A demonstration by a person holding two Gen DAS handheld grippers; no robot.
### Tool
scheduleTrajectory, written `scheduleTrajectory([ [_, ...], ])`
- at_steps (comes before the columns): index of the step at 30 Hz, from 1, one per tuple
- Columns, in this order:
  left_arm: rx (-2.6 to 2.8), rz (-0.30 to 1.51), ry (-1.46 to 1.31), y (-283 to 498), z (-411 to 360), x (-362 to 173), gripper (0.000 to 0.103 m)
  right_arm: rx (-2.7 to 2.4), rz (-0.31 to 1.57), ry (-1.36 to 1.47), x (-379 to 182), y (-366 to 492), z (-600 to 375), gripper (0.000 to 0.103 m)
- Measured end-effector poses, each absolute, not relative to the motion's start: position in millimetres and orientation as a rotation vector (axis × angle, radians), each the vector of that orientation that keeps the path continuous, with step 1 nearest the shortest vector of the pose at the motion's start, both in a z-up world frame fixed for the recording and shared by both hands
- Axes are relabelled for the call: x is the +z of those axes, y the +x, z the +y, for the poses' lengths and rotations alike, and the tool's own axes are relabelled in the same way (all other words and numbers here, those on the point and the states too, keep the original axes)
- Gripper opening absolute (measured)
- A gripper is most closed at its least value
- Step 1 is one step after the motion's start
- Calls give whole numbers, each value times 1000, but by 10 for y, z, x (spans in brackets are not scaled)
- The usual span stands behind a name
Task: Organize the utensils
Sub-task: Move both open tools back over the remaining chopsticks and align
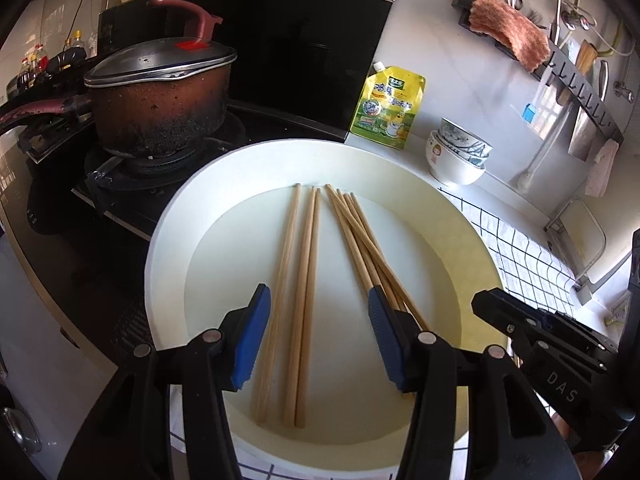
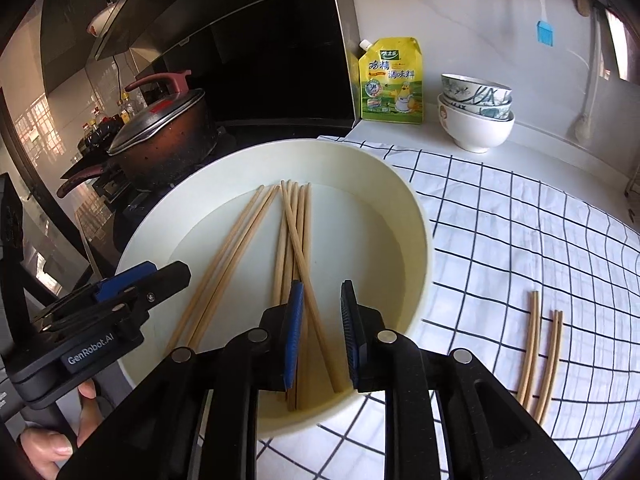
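I see the chopsticks lying in the white basin, long axes pointing away from me — my left gripper spread wide, empty; my right gripper narrowly parted, holding nothing.

Chopsticks in basin on cloth; pot left, bowls behind.
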State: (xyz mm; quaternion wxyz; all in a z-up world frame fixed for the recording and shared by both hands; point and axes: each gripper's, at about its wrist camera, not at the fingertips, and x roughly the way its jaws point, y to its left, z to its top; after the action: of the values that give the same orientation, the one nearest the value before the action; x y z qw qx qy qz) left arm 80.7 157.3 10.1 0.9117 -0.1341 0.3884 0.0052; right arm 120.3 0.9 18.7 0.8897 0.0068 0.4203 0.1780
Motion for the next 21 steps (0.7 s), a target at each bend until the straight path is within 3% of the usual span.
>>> scheduleTrajectory([
  [21, -58, 815, -190, 464, 786, 91, 51, 282, 821, 61, 265, 651, -779, 25],
])
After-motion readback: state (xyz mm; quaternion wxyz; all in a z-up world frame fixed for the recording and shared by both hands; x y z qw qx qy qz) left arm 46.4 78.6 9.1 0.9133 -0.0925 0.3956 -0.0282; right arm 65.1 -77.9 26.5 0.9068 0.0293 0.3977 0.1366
